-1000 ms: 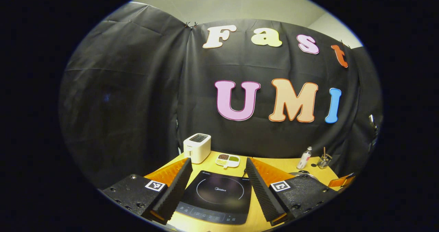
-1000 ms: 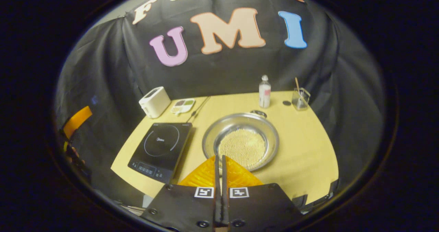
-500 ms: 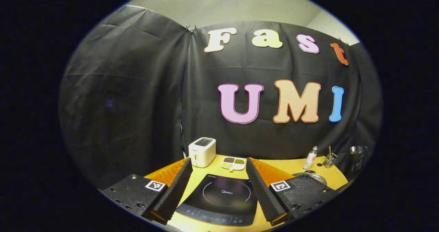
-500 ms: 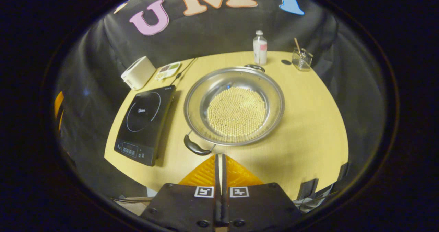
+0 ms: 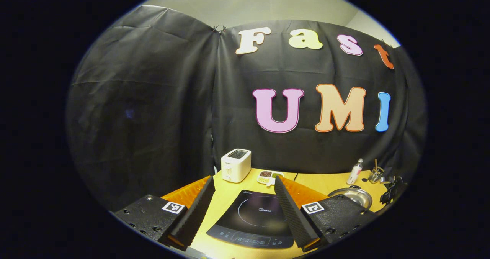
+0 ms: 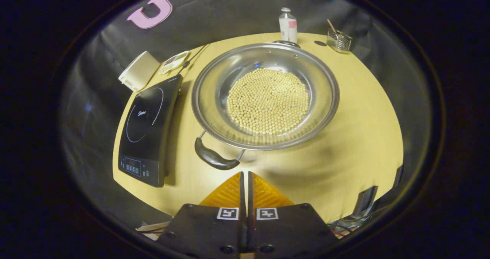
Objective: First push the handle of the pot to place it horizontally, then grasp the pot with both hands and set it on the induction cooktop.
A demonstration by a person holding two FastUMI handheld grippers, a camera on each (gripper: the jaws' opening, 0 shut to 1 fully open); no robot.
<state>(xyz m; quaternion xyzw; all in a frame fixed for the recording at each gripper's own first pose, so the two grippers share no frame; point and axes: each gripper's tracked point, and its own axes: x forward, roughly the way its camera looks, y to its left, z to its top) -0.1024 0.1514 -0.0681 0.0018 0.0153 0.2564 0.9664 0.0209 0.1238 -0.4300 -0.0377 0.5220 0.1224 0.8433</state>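
Observation:
A wide steel pot (image 6: 321,109) full of pale round beans sits on the yellow table, right of the black induction cooktop (image 6: 147,119). Its near black handle (image 6: 212,158) points toward me, slightly left; a far handle (image 6: 287,43) sits at the back rim. My right gripper (image 6: 245,174) is shut with nothing in it, its tips just short of the near handle. My left gripper (image 5: 245,184) stands open above the cooktop (image 5: 258,218), holding nothing. The pot (image 5: 354,195) shows at the far right of the left gripper view.
A white toaster (image 6: 138,70) and a divided snack dish (image 6: 174,61) stand behind the cooktop. A small bottle (image 6: 288,25) and a glass holder with sticks (image 6: 338,40) stand at the table's back edge. A dark object (image 5: 390,188), possibly the other gripper, shows right of the pot.
My right gripper has come down and forward toward the pot, whose near handle has come into view. My left gripper's view has swung a little left, sliding the cooktop rightward.

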